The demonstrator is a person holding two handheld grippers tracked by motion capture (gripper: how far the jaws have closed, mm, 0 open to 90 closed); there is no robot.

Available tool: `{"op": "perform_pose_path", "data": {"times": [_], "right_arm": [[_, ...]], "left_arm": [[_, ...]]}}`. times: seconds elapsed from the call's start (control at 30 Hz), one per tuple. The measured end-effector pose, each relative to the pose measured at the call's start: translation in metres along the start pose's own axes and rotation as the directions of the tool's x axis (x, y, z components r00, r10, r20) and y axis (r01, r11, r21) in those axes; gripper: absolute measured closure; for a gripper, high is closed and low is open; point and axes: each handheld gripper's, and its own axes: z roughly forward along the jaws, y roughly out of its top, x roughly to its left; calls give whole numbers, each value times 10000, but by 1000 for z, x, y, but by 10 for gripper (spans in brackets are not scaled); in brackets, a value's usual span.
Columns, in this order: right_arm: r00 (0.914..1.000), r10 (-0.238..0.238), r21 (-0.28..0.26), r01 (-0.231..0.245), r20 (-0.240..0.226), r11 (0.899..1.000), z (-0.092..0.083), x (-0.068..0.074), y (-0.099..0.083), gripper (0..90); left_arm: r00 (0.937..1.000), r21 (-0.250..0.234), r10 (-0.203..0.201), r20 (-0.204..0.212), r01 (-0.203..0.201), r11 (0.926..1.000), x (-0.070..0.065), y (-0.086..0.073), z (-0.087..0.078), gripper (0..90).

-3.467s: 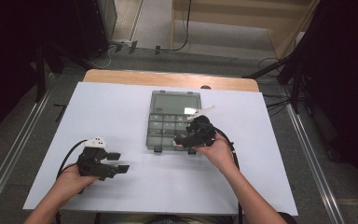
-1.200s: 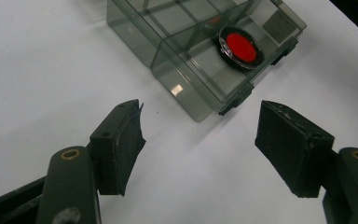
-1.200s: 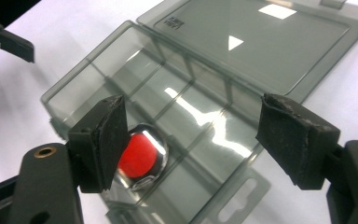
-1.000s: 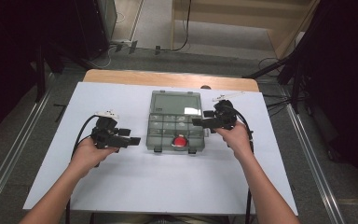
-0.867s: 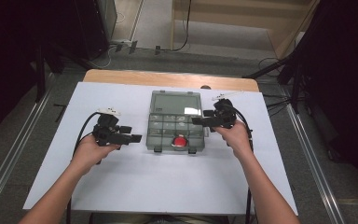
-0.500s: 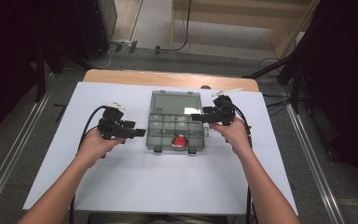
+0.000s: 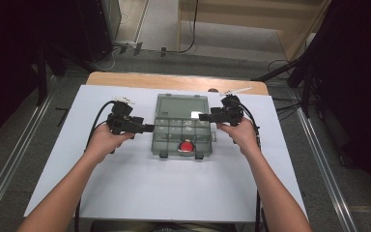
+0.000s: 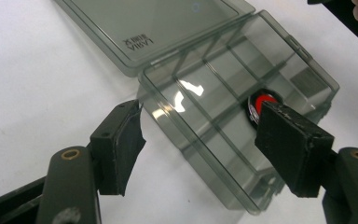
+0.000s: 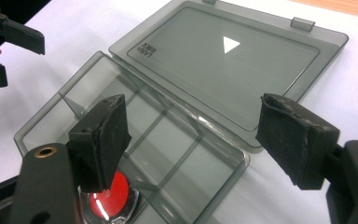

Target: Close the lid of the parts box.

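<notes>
A smoky grey see-through compartment box (image 7: 166,140) sits open in the middle of the white table, its lid (image 7: 181,105) lying flat behind it. A round red piece (image 7: 187,146) lies in the front middle compartment. My left gripper (image 7: 147,128) is at the box's left wall, open, with nothing between its jaws. In the left gripper view, the left gripper (image 8: 198,116) spans the box's corner (image 8: 200,93), with the red piece (image 8: 261,101) behind one jaw. My right gripper (image 7: 204,116) is open at the box's right rear. In the right gripper view, the right gripper (image 9: 192,106) frames the lid (image 9: 223,60) and the red piece (image 9: 109,196).
A white sheet (image 7: 125,188) covers the table, with a strip of wood (image 7: 125,79) at its far edge. Black cables (image 7: 96,123) trail from both grippers. Dark stands and cables on the floor lie beyond the table.
My left gripper has moved forward and right from the table's front left to the box's left wall. My right gripper has drawn back to the box's right side. The red piece now shows in the box.
</notes>
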Motion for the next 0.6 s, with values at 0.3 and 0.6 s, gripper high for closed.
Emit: {"op": "perform_pose_path", "data": {"times": [0.3, 0.6], "right_arm": [[9998, 27, 178, -31, 200, 9998, 7, -6, 6, 266], [9995, 176, 217, -181, 246, 9996, 15, -10, 8, 276]], "left_arm": [[9999, -39, -82, -81, 82, 10000, 4, 14, 11, 313], [9994, -18, -286, -176, 286, 9996, 10, 24, 21, 313]]}}
